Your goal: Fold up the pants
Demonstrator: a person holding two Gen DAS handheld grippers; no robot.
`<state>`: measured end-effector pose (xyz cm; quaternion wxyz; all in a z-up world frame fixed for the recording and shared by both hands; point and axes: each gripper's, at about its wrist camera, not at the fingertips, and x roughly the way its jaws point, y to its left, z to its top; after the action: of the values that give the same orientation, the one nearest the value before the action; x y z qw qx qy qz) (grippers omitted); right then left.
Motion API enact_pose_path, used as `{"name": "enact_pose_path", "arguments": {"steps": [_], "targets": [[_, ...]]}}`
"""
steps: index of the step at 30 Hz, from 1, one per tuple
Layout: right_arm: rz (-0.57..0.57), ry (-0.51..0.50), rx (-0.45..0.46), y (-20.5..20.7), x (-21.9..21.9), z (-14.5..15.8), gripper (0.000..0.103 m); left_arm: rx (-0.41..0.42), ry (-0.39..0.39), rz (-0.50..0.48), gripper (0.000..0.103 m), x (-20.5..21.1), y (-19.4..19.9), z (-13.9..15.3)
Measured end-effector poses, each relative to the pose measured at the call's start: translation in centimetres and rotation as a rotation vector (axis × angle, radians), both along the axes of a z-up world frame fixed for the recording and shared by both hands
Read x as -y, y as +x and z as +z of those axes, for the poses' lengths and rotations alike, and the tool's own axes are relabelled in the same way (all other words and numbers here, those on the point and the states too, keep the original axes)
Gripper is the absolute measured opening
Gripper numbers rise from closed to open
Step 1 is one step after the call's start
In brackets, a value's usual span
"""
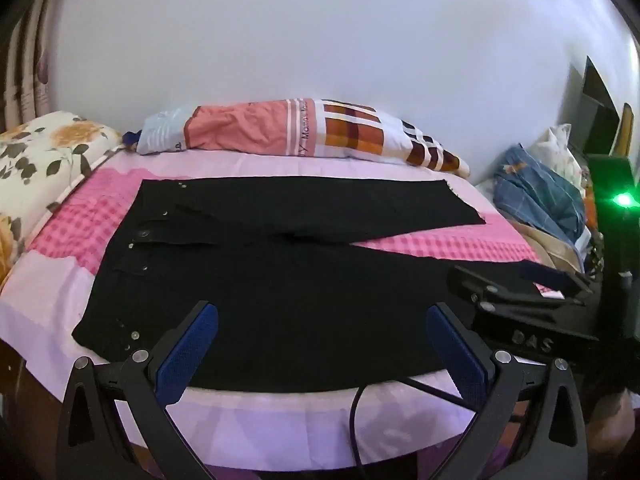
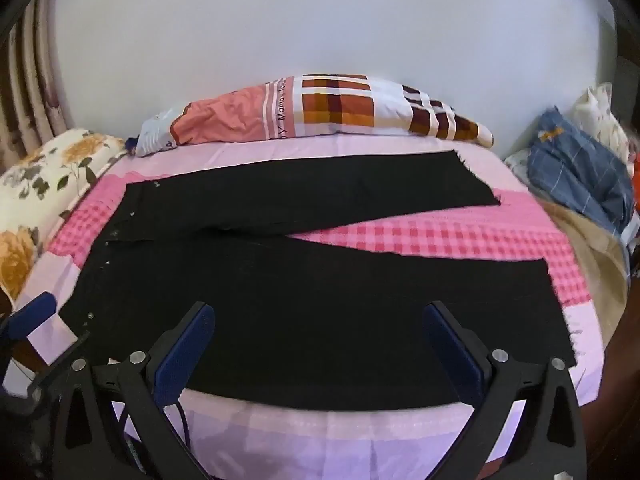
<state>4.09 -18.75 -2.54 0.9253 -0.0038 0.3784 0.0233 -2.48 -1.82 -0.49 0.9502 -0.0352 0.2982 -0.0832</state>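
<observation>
Black pants (image 1: 280,272) lie spread flat on the bed, waistband with metal buttons at the left, both legs running right and splayed apart. They also show in the right wrist view (image 2: 320,300). My left gripper (image 1: 322,320) is open and empty, hovering over the near leg by the bed's front edge. My right gripper (image 2: 318,320) is open and empty above the near leg further right. The right gripper also shows in the left wrist view (image 1: 520,292), beside the near leg's hem. A blue finger pad of the left gripper (image 2: 34,314) shows at the right wrist view's left edge.
The bed has a pink checked sheet (image 2: 420,236) with a lilac border. A folded patchwork quilt (image 1: 320,132) lies along the wall. A floral pillow (image 1: 44,156) is at the left. Blue plaid clothes (image 2: 580,172) are piled at the right. A green light (image 1: 622,200) glows at far right.
</observation>
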Motion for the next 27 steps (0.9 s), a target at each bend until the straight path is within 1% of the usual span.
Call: {"name": "enact_pose_path", "arguments": {"steps": [2,3,4,5,7,9,10,11,12,13,15,17,18,20,21,22,24,25,27], "targets": [[-0.007,0.068,0.018,-0.5,0.4,0.2,0.103,0.027,-0.018,-0.012,0.103,0.1,-1.4,0.2],[-0.015,0.101,0.031,-0.6,0.7,0.3,0.103,-0.004,-0.059,0.0,0.103,-0.7,-0.5,-0.2],[-0.022,0.119,0.041,-0.7,0.9,0.4,0.103,-0.024,-0.081,0.025,0.103,-1.5,0.4,-0.5],[-0.025,0.122,0.042,-0.6,0.9,0.4,0.103,-0.043,-0.076,0.038,0.103,-2.5,1.4,-0.3],[-0.015,0.121,0.018,0.1,0.3,0.1,0.103,-0.062,-0.024,0.081,0.103,-3.4,2.9,-0.1],[0.044,0.156,-0.044,1.0,-0.7,-0.9,0.103,-0.093,-0.003,0.098,0.103,-5.5,4.8,-0.4],[0.082,0.181,-0.069,1.4,-1.2,-1.4,0.103,-0.105,-0.008,0.108,0.103,-7.0,6.0,-0.3],[0.109,0.196,-0.084,1.7,-1.6,-1.7,0.103,-0.107,-0.017,0.114,0.103,-8.1,6.9,-0.2],[0.136,0.209,-0.1,2.1,-2.1,-1.9,0.103,-0.101,-0.007,0.132,0.103,-9.9,8.2,0.1],[0.154,0.212,-0.11,2.6,-2.6,-2.0,0.103,-0.095,0.021,0.155,0.103,-11.6,9.6,0.3],[0.202,0.206,-0.128,3.5,-3.4,-2.0,0.103,-0.102,0.042,0.138,0.103,-14.2,12.3,0.5],[0.218,0.171,-0.121,4.0,-3.9,-1.6,0.103,-0.157,0.038,0.072,0.103,-17.7,16.2,-0.3],[0.216,0.145,-0.109,4.4,-4.3,-1.2,0.103,-0.197,0.044,0.061,0.103,-19.4,18.2,-0.9],[0.207,0.08,-0.085,5.1,-4.8,-0.6,0.103,-0.239,0.067,0.059,0.103,-21.8,21.4,-1.8],[0.204,0.064,-0.083,5.7,-4.9,-0.5,0.103,-0.256,0.089,0.079,0.103,-22.8,22.9,-2.5],[0.202,0.058,-0.084,6.1,-4.8,-0.5,0.103,-0.271,0.101,0.081,0.103,-23.9,24.5,-3.2],[0.195,0.066,-0.098,7.0,-4.6,-0.7,0.103,-0.294,0.068,0.023,0.102,-25.9,27.1,-4.9],[0.184,0.067,-0.108,7.6,-4.6,-0.8,0.103,-0.312,0.054,0.015,0.101,-26.9,28.4,-5.7],[0.17,0.066,-0.12,8.3,-4.2,-1.2,0.103,-0.348,0.068,0.011,0.096,-27.9,30.8,-6.8]]}}
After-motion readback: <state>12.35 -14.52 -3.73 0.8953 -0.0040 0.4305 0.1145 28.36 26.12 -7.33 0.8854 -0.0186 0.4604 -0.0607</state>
